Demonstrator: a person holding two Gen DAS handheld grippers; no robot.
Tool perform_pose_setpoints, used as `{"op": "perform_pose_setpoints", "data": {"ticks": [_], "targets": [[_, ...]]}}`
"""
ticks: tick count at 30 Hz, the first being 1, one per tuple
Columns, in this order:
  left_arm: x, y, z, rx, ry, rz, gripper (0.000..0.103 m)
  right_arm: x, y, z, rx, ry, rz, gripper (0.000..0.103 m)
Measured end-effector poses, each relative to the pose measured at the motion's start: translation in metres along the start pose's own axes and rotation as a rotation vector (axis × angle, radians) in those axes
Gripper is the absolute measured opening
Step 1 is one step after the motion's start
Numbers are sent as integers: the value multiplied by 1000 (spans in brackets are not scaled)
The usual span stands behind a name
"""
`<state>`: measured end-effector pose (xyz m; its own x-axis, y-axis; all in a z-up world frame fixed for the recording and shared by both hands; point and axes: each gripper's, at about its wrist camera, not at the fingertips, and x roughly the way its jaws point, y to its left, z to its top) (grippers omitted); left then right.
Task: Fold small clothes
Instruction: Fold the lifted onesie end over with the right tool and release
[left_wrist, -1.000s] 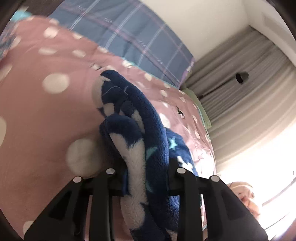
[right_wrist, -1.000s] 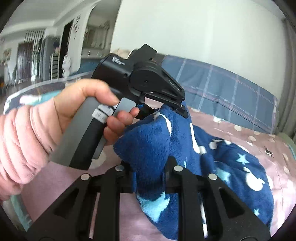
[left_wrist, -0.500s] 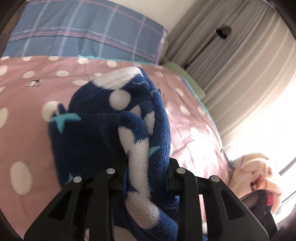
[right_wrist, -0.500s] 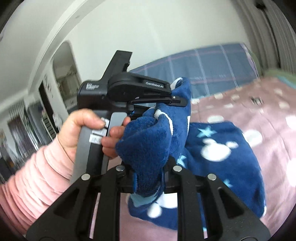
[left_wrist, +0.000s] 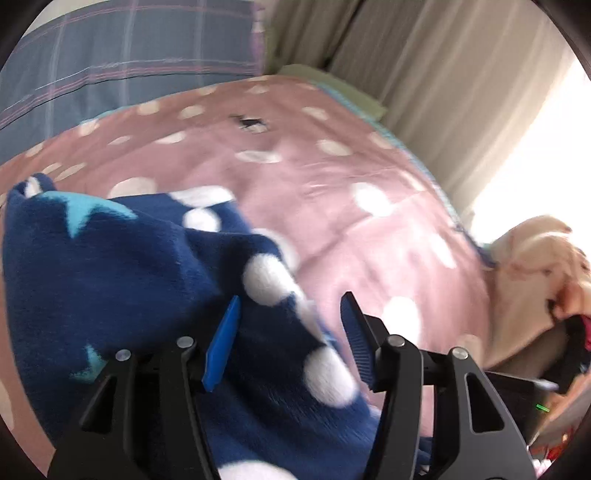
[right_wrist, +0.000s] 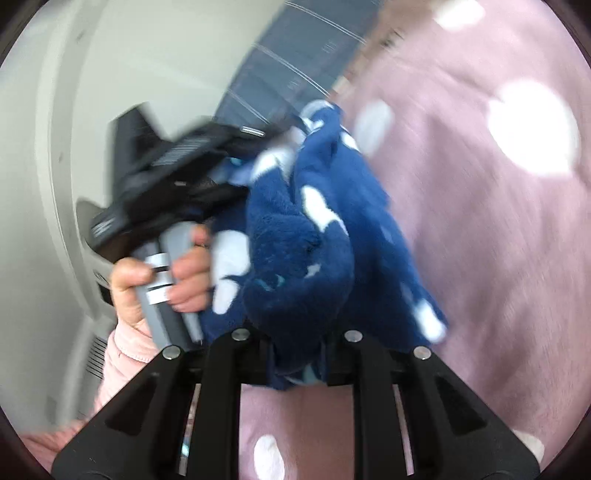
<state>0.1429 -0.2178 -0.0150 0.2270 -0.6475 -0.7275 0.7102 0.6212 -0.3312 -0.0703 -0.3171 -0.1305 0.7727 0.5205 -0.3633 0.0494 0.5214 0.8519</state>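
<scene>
- Released since half a second ago: the left gripper (left_wrist: 290, 328) had its jaws clamped on a thick roll of the fleece (left_wrist: 122, 280), and now they stand wide apart, blue pad bared on the left one.
- Between and left of those left jaws the fleece lies slack on the bed (left_wrist: 332, 184), a white-dotted fold crossing the gap without being pinched.
- I judge this as the left end of a fold being laid down, with the other end yet to follow.
- At the right gripper (right_wrist: 297, 354) the jaws are closed on a bunched wad of fleece, as they were before; the rest hangs up and leftward from them toward the person's hand (right_wrist: 162, 273) on the left gripper's handle.
- Fleece: deep navy plush, thick and soft, printed with white blobs and pale blue stars; it bunches in fat rounded rolls.
- Bed cover: smooth pink cloth with white dots, lightly creased; blurred right of the right jaws.
</scene>
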Motion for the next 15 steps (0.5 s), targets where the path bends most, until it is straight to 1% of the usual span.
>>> {"op": "perform_pose_setpoints", "data": {"ticks": [1, 2, 3, 4, 5, 6, 8, 9, 10, 11, 12, 13, 15], "targets": [[-5, -7, -1, 22, -2, -3, 56, -1, -8, -2, 27, 7, 10, 17], [-12, -12, -3, 52, -12, 10, 56, -2, -13, -3, 44, 14, 14, 17], [-24, -19, -9, 103, -36, 44, 56, -2, -18, -4, 56, 28, 19, 18], [-32, -22, -12, 142, -55, 86, 56, -2, -20, -4, 61, 40, 26, 18], [-41, -23, -18, 181, -73, 148, 56, -2, -22, -4, 66, 51, 33, 21], [-48, -20, -25, 213, -90, 230, 56, -3, -23, -4, 65, 58, 30, 25], [-57, -12, -34, 247, -99, 333, 56, -5, -22, -4, 49, 69, 17, 29], [-58, -8, -39, 260, -90, 373, 55, -8, -21, -6, 29, 76, 8, 31], [-54, 0, -45, 283, -56, 388, 52, -9, -21, -5, 16, 79, 0, 32], [-48, 2, -50, 319, -32, 407, 52, -11, -18, -4, -4, 86, -10, 33], [-41, 2, -56, 365, -12, 441, 49, -13, -13, -2, -38, 103, -22, 34], [-30, 2, -62, 397, 17, 466, 43, -16, -9, 3, -69, 110, -37, 34], [-18, 1, -61, 385, 36, 453, 41, -34, 9, 13, -147, 59, -81, 34]]}}
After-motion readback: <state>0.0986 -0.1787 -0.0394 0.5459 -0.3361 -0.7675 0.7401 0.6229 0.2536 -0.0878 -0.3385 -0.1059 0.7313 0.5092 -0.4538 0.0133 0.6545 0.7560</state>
